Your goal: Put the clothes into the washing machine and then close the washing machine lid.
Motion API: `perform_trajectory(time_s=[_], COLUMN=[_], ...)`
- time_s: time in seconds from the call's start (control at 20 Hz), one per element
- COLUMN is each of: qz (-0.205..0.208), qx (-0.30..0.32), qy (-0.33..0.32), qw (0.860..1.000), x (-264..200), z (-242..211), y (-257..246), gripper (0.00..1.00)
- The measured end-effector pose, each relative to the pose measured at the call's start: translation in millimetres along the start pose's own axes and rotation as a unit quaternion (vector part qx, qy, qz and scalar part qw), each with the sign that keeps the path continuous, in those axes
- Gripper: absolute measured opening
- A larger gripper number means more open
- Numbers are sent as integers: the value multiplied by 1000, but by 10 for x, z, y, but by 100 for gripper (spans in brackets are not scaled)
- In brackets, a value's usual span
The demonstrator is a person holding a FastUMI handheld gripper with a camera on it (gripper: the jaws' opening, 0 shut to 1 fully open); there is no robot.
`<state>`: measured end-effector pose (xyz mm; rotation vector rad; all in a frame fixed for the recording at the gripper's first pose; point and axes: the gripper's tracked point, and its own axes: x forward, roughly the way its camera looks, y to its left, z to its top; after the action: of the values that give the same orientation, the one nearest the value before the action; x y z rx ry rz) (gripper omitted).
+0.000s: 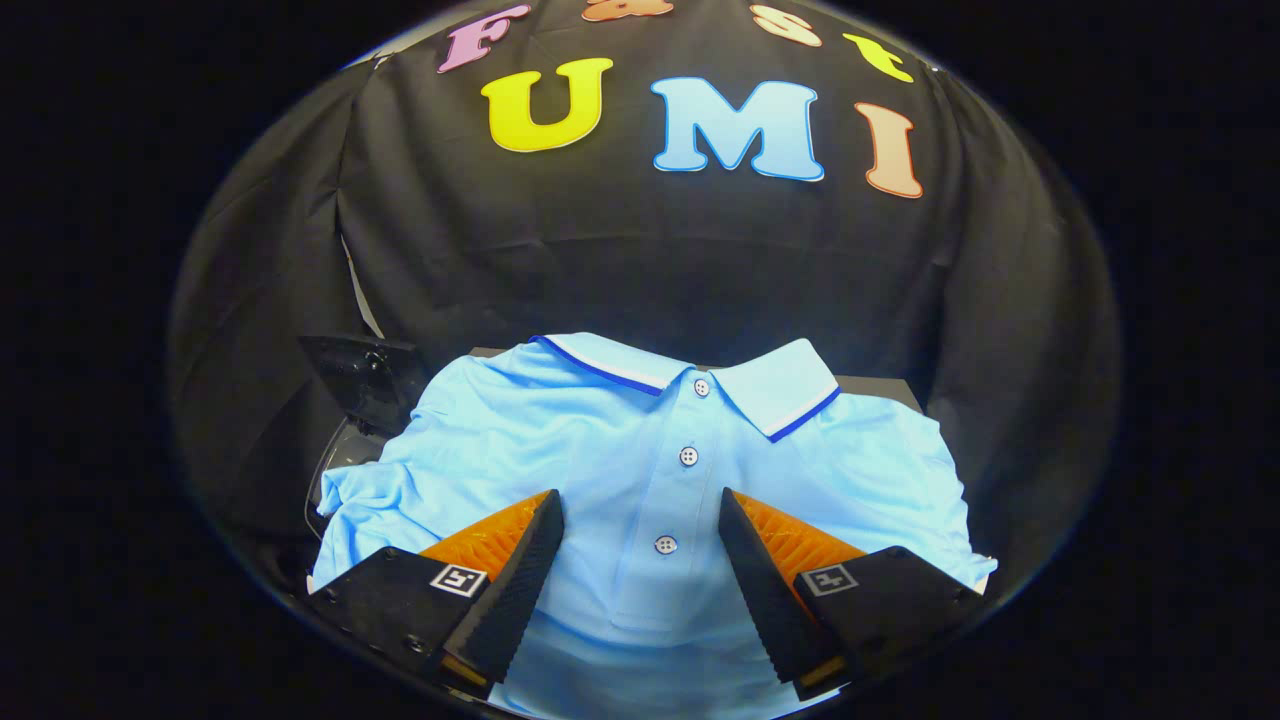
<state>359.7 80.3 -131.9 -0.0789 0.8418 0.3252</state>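
Note:
A light blue polo shirt [560, 450] with a white-and-dark-blue trimmed collar lies spread out flat, collar pointing away from me. My gripper [640, 515] hovers over its chest, open, with the button placket showing in the wide gap between the two fingers. Nothing is held. To the left of the shirt, partly covered by its sleeve, a glossy black raised part [365, 380] stands up, probably the washing machine's open lid; the machine itself is mostly hidden.
The shirt rests on a dark surface whose back edge [870, 385] shows behind the right shoulder. Black cloth walls close in the booth behind and on both sides.

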Motion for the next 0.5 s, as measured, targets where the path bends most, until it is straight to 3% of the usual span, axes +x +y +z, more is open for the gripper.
perform_trajectory(time_s=[0.1,0.2,0.35,0.4,0.5], qz=[-2,1,0,4,6], qx=[-5,-9,-8,-17,2], qy=[4,5,-3,-9,-21], qw=[1000,1000,1000,1000,1000], x=[-4,8,9,11,28], z=[-21,7,-2,9,29], y=[8,30,39,51,39], gripper=[84,84,35,35,10])
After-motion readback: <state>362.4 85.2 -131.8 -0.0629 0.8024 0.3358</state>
